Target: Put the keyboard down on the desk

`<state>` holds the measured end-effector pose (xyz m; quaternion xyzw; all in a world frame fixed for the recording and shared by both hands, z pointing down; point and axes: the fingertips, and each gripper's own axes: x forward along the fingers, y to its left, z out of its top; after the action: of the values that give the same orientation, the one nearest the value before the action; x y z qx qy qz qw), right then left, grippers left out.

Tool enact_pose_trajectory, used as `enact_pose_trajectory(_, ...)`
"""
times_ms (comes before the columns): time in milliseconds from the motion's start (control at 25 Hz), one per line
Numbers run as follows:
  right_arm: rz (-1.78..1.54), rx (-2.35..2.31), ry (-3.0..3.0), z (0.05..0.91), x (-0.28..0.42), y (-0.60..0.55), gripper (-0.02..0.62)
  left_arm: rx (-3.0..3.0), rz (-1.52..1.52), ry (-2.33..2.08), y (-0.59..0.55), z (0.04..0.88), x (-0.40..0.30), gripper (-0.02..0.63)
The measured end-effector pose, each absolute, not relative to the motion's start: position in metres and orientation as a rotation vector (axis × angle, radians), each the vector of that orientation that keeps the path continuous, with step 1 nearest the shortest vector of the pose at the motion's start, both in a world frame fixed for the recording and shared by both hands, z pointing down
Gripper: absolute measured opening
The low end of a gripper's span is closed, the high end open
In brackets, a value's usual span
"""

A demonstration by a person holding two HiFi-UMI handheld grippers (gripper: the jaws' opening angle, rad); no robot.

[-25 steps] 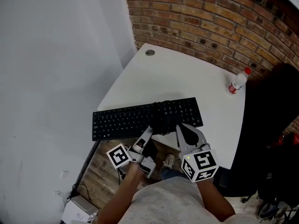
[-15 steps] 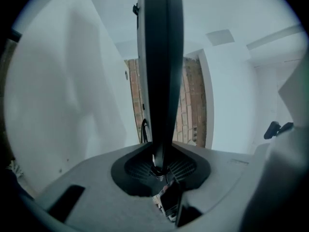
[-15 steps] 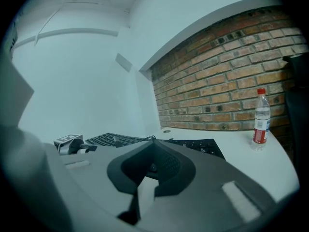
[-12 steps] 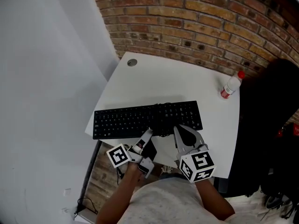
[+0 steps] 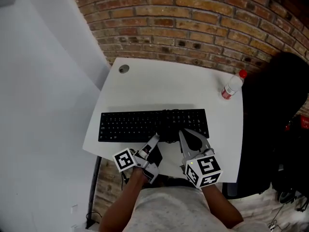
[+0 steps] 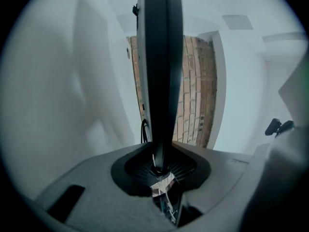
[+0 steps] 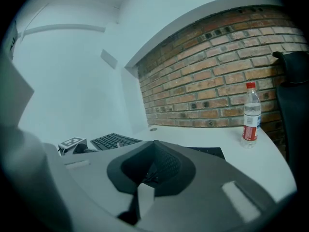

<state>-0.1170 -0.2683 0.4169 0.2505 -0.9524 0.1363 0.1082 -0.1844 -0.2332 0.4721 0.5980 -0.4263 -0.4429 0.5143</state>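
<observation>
We see the left gripper with its jaws clamped on the near edge of the black keyboard. In the left gripper view the keyboard stands edge-on as a dark slab running straight up from between them. The right gripper has its jaws drawn together with nothing between them. Its tips lie over the keyboard's near edge, right of the left gripper's, and we cannot tell whether they press on it. Both marker cubes sit back over the desk's near edge.

The keyboard stretches level across the near part of the white desk, parallel with the near edge, its left end close to the desk's left edge. Whether it rests on the surface or hangs just above it we cannot tell.

Well apart from it, a clear bottle with a red cap and red label stands upright near the far right corner. A round cable hole sits in the far left corner. A brick wall runs behind the desk, and a black chair stands off its right edge.
</observation>
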Motion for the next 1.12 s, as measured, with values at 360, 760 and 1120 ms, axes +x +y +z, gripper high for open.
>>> enact_pose_trajectory(360, 0.433, 0.904, -2.699, 0.430, -0.127, -0.267, 0.009, 1.440, -0.963, -0.897, -0.240, 0.488, -0.196, 0.081)
enact_pose_trajectory(760, 0.468, 1.117, -2.592, 0.439, -0.133, -0.267, 0.009, 1.426, -0.859, -0.822, -0.251, 0.506, -0.206, 0.083)
enact_pose_trajectory(1120, 0.496, 1.253, -2.510, 0.447, -0.122, -0.257, 0.009, 1.388, -0.830, -0.785, -0.257, 0.517, -0.203, 0.083)
